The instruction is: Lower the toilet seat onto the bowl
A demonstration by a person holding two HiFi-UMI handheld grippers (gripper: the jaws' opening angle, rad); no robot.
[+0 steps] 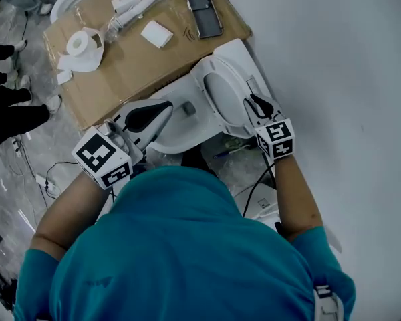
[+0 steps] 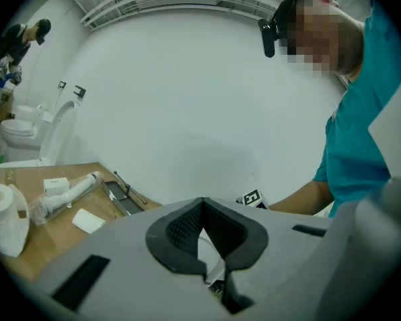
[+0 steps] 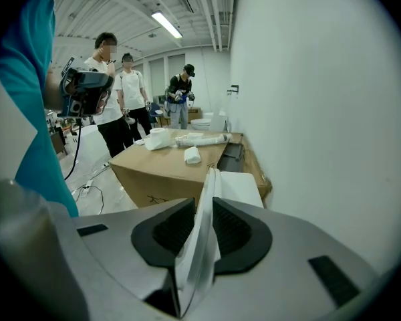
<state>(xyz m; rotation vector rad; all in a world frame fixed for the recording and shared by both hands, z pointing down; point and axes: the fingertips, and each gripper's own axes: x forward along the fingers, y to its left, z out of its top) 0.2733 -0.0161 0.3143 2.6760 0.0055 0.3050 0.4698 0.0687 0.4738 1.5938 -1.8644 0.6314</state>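
Observation:
The white toilet seat (image 1: 217,92) stands tilted up over the bowl (image 1: 180,127), leaning toward the wall on the right. My right gripper (image 1: 255,105) is at the seat's near right rim; in the right gripper view the seat's thin edge (image 3: 204,243) runs up between the two black pads (image 3: 172,231), which press on it from both sides. My left gripper (image 1: 166,107) hovers over the bowl's left side, pointing across it. Its black pads (image 2: 180,229) meet at the tips with nothing between them.
A cardboard box (image 1: 120,65) behind the toilet carries a tissue roll (image 1: 77,45), a white pipe (image 1: 137,9), a white block (image 1: 157,34) and a dark tray (image 1: 204,9). Cables (image 1: 50,176) lie on the floor at left. People (image 3: 123,105) stand beyond. A white wall (image 1: 334,65) is close on the right.

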